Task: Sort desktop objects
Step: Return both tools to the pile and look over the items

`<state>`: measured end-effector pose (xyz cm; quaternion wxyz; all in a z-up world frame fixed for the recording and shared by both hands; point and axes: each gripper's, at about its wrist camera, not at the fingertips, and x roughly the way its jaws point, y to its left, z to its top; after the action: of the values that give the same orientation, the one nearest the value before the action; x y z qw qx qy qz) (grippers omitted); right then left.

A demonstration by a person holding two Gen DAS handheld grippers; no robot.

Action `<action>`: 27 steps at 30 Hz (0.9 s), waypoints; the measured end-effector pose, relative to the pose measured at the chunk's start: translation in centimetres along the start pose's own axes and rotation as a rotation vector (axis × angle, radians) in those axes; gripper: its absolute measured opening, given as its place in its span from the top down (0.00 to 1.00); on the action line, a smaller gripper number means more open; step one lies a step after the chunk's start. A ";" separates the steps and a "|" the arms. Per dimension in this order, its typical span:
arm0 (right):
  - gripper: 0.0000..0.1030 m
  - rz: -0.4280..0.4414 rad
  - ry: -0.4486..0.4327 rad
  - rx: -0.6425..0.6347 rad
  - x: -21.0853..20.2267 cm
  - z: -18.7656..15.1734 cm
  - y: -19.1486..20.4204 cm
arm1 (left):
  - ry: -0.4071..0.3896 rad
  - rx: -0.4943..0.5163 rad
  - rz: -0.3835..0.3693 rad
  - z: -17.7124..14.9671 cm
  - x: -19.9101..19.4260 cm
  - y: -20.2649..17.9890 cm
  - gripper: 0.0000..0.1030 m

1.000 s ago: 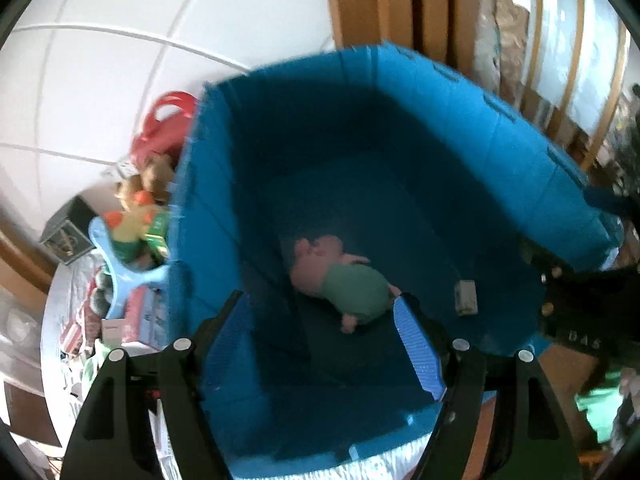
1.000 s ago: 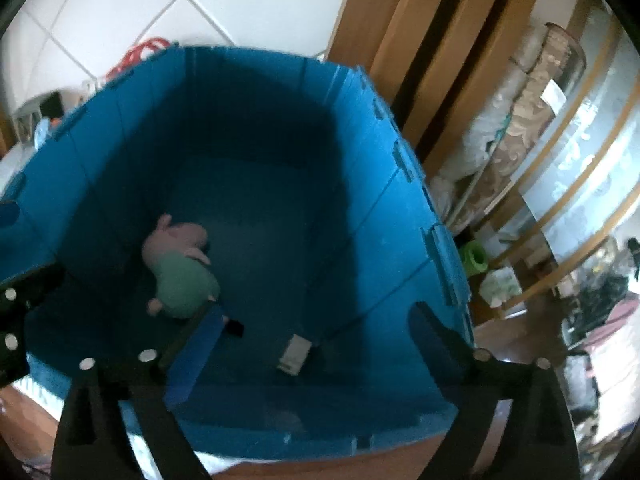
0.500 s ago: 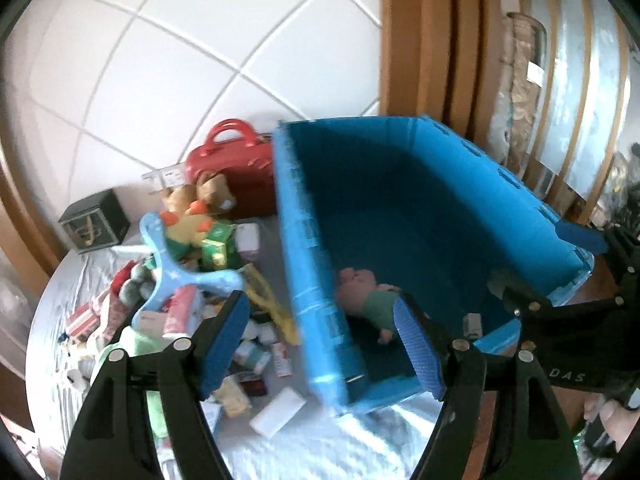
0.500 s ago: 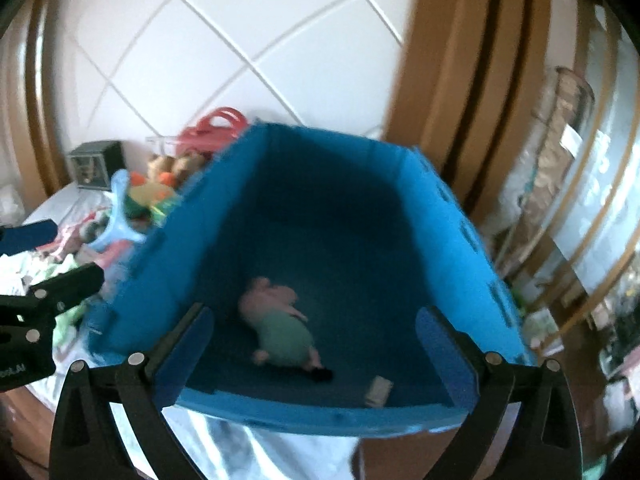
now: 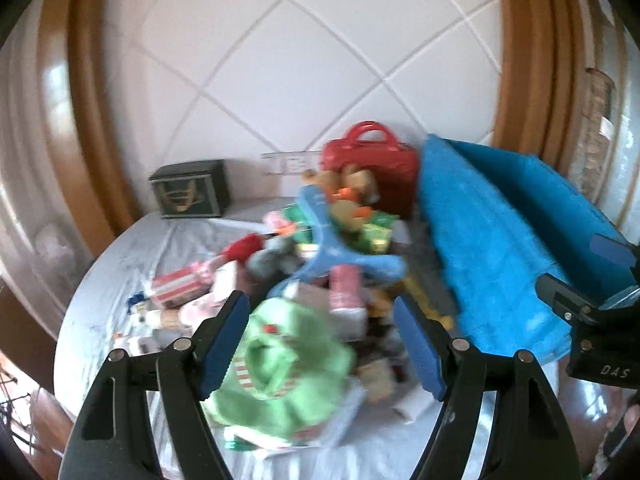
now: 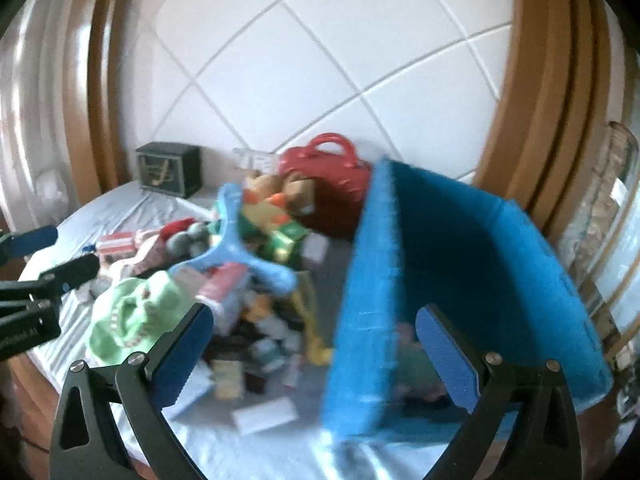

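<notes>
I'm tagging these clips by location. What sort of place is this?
Probably a room in a home. A table under a pale cloth carries a jumbled pile of toys and small boxes, with a red handbag and a blue storage bin beside it, against a white panelled wall with wooden trim.

Two hand-held grippers — black frames, blue finger pads.

Left gripper (image 5: 322,344): two matte black arms with triangular cut-outs near the base, silver round-head screws at the finger joints, and flat blue pads (image 5: 224,344) with a finely ribbed face, in the lower half of the left wrist frame. Right gripper (image 6: 314,356): identical build — black arms, triangular cut-outs, silver screws, ribbed blue pads (image 6: 444,354). At the right edge of the left wrist frame its black body carries white lettering reading "DAS". Motion blur hides finer markings.
</notes>
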<state>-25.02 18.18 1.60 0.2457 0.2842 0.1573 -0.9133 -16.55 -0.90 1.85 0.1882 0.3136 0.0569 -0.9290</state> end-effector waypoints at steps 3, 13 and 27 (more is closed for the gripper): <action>0.00 0.006 0.013 0.015 0.8 -0.4 3.7 | 0.030 -0.002 0.026 -1.4 0.8 4.2 0.28; 0.00 -0.016 0.186 0.072 5.4 -5.8 9.8 | 0.178 -0.010 0.059 -7.6 6.6 13.7 0.28; 0.00 0.040 0.462 0.140 13.8 -14.7 7.7 | 0.421 -0.092 0.070 -18.0 13.9 16.4 0.28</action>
<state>-24.25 13.12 -19.38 0.2008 0.5051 0.1399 -0.8276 -10.29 -16.31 -20.67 0.2184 0.4934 0.1266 -0.8323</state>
